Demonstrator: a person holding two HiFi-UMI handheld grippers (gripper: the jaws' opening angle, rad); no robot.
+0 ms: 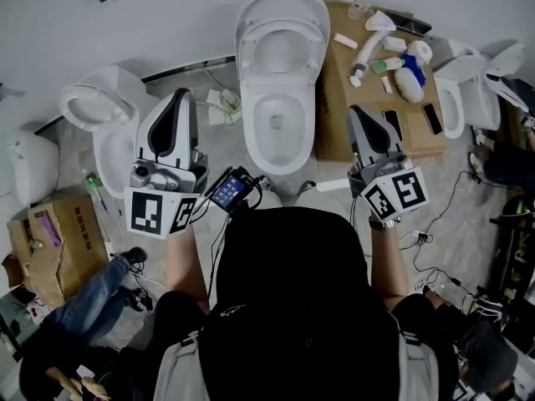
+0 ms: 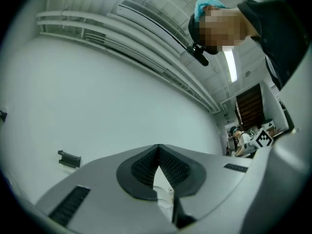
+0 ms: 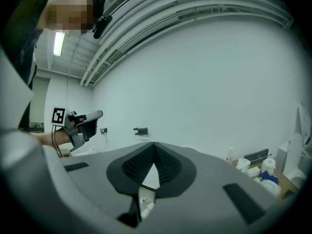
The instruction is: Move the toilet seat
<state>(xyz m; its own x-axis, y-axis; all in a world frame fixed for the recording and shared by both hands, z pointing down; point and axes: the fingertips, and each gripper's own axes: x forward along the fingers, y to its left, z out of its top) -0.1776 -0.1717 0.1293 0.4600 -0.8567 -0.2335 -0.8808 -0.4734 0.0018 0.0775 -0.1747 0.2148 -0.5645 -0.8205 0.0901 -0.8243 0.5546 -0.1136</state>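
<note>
A white toilet stands straight ahead in the head view, its seat and lid raised upright against the wall. My left gripper is held up at the toilet's left, jaws shut and empty, tip pointing at the wall. My right gripper is held up at the toilet's right, also shut with nothing in it. Both gripper views look up at the white wall: the left gripper and right gripper show closed tips meeting. Neither touches the toilet.
A second toilet with its seat up stands at the left. A cardboard sheet at the right carries bottles and phones, with another toilet beyond. A cardboard box and a person's leg lie lower left. Cables trail on the floor.
</note>
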